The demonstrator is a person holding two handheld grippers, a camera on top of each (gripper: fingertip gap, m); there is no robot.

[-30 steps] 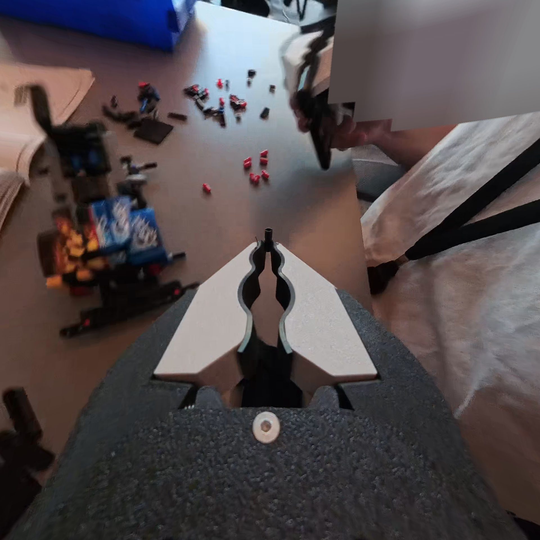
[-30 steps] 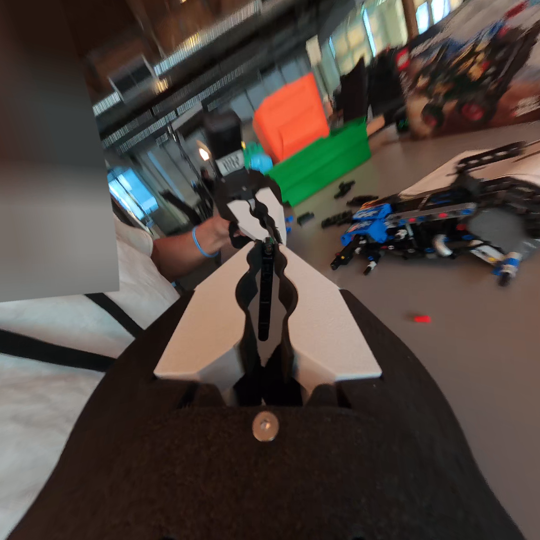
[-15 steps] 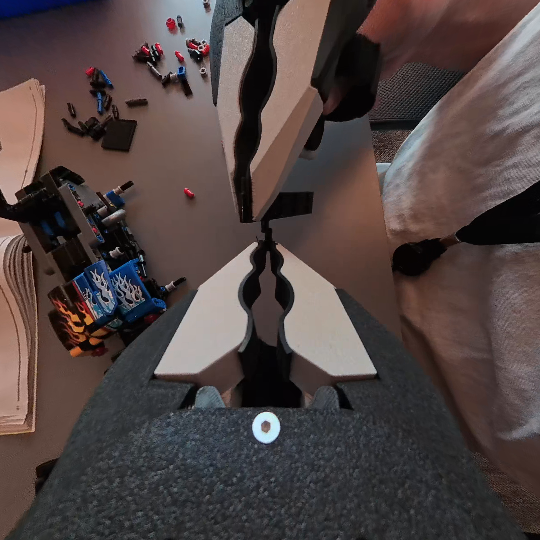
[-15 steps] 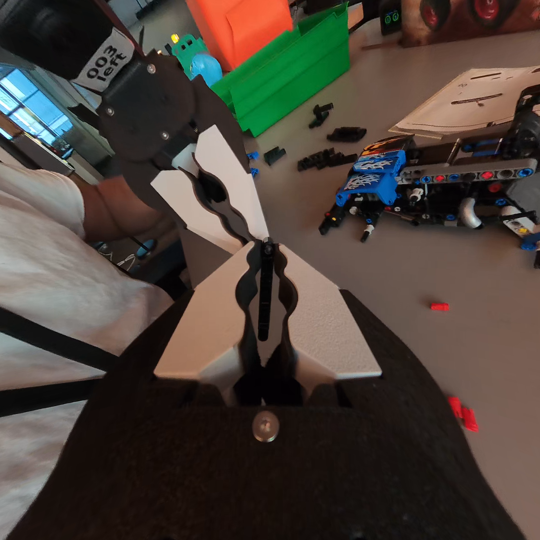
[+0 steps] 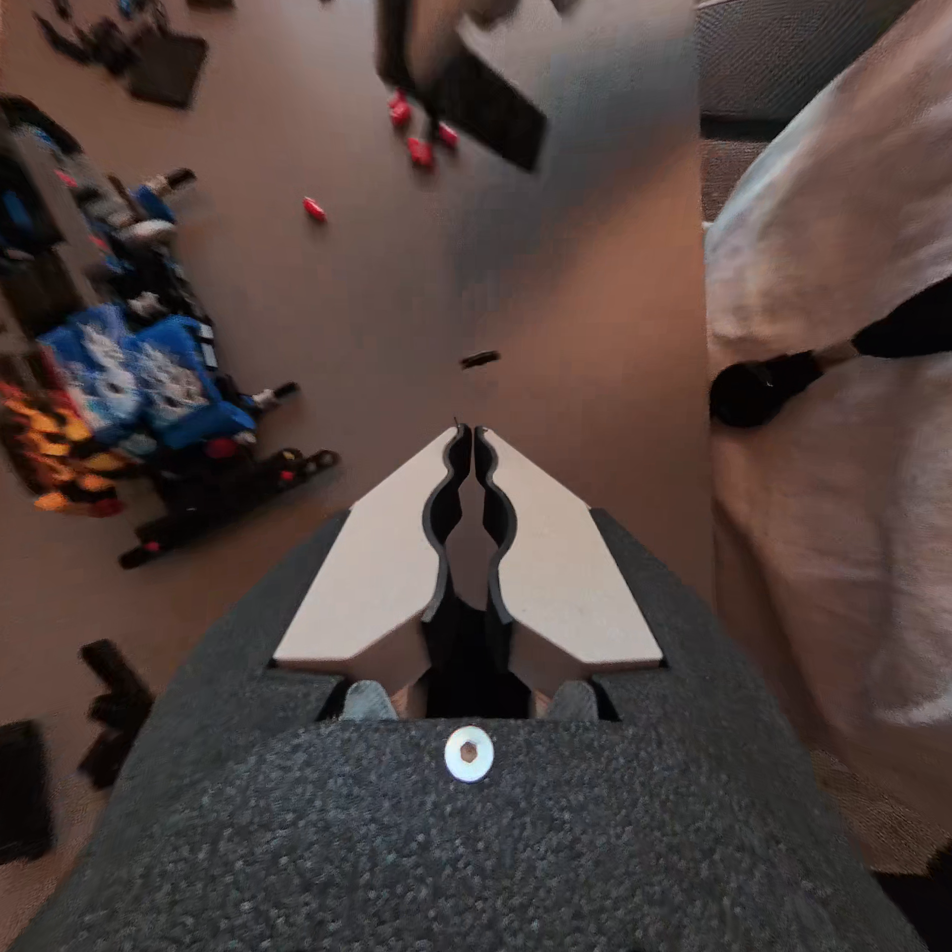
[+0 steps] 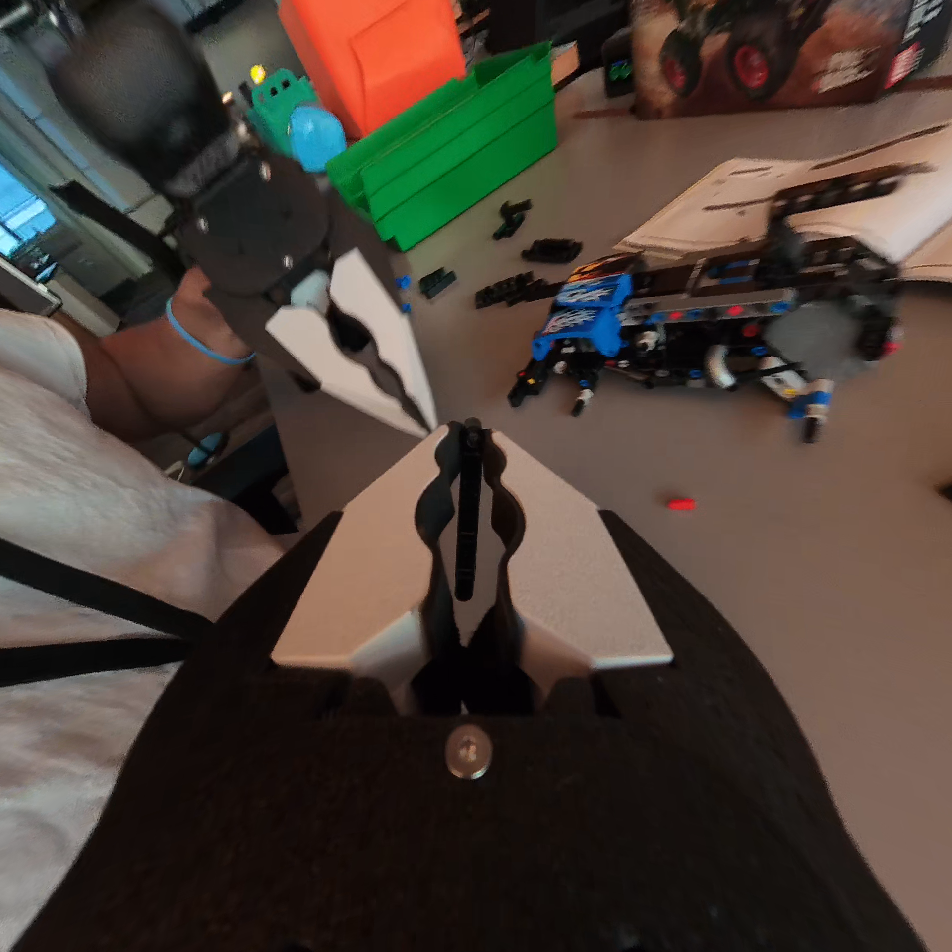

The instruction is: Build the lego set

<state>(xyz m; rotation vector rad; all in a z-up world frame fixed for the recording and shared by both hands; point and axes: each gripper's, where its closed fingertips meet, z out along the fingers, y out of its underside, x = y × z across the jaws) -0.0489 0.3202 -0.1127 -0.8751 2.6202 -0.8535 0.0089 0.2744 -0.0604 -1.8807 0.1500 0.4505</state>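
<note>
My right gripper (image 6: 470, 430) is shut on a thin black beam (image 6: 468, 515) that runs back between its jaws; a small black pin end shows at the beam's tip. My left gripper (image 5: 466, 430) is shut, with nothing visible between its tips. In the right wrist view it (image 6: 360, 355) points down, with its tips just left of my right gripper's tips. A small black piece (image 5: 479, 359) shows just ahead of the left tips; I cannot tell whether it rests on the table. The partly built blue-panelled truck (image 6: 695, 329) lies on the table (image 5: 360, 288), and shows blurred in the left wrist view (image 5: 144, 391).
Red pins (image 5: 420, 149) (image 6: 680, 504) and black parts (image 6: 515, 293) are scattered on the table. An open instruction booklet (image 6: 747, 206), a green bin (image 6: 453, 154), an orange box (image 6: 376, 56) and the set's box (image 6: 772, 46) stand behind. The person's white shirt (image 5: 824, 412) borders the table edge. Some 10 cm of space lies between my two pairs of fingers.
My left gripper has drawn back from the right gripper, and the small black pin is no longer in its tips. The right gripper still holds the black beam.
</note>
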